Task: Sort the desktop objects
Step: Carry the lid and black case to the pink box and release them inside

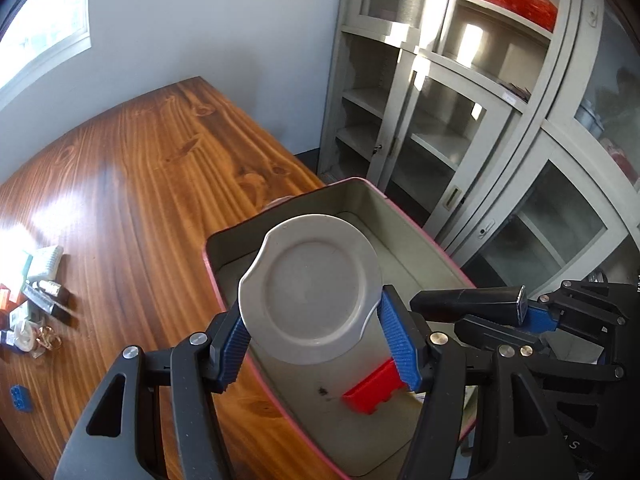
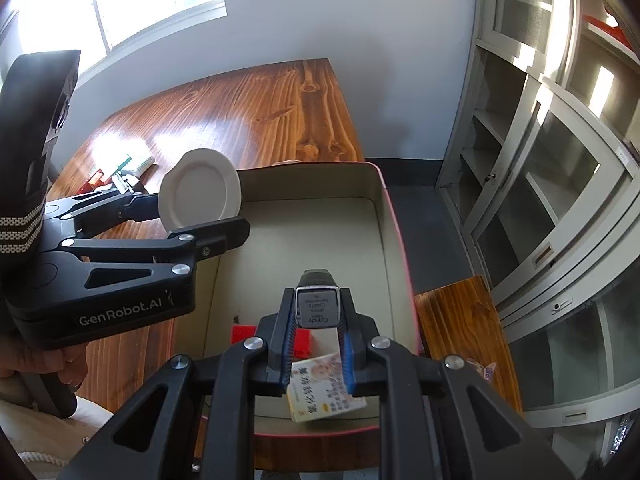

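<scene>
My left gripper [image 1: 316, 340] pinches a small grey plate [image 1: 310, 290] by its two side edges, blue pads pressed against the rim, and holds it tilted over the near-left part of the pink-rimmed bin [image 1: 360, 196]. My right gripper [image 2: 318, 334] is pressed tight on a black flat gadget [image 2: 317, 304] with a silver-framed label, held above the middle of the bin. Inside the bin a red block [image 1: 374, 392] lies near my left fingers, and a printed card packet [image 2: 326, 388] leans against the near wall; the far half of the bin floor lies bare. The bin's right edge runs close along the table's right edge, with the cabinet [image 1: 460, 128] beyond the gap. On the wooden table [image 1: 160, 152], the far stretch is open, while a clutter of small items [image 1: 36, 300] and a blue brick [image 1: 21, 398] sit to the left.
</scene>
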